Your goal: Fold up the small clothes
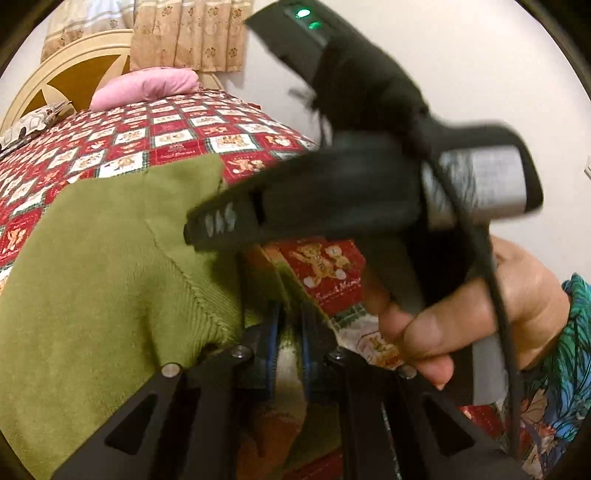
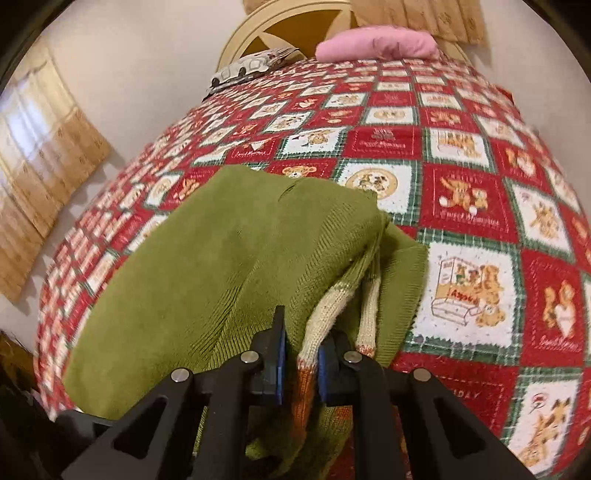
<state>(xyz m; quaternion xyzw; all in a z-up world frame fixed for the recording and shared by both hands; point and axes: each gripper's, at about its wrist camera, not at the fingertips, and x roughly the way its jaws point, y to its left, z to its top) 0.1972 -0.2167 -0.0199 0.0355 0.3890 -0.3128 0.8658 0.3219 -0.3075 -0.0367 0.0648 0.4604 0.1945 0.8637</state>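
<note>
A green knitted sweater (image 2: 229, 258) is seen lying on a bed covered by a red, white and green patchwork bedspread (image 2: 461, 177) printed with teddy bears. The garment is spread across the near half of the bed, with cream and orange striped knit showing at its bunched edge.

In the right wrist view, the right gripper (image 2: 300, 363) is pointed down at the bed – its blue-padded jaws are clamped on a cream and orange fold of the sweater. In the left wrist view, the left gripper (image 1: 289, 343) is likewise closed on a gathered fold of green and cream knit, the jaws nearly together around it.

The right gripper is also caught in the left view (blurred, black, with green lights lit), gripped by a person's hand (image 1: 480, 317) with a floral sleeve (image 1: 561, 362) at the wrist.

A pink pillow (image 2: 376, 48) is seen at the far end of the bed – against a cream headboard (image 1: 48, 74) – and patterned tan curtains (image 1: 184, 33) hang behind.
</note>
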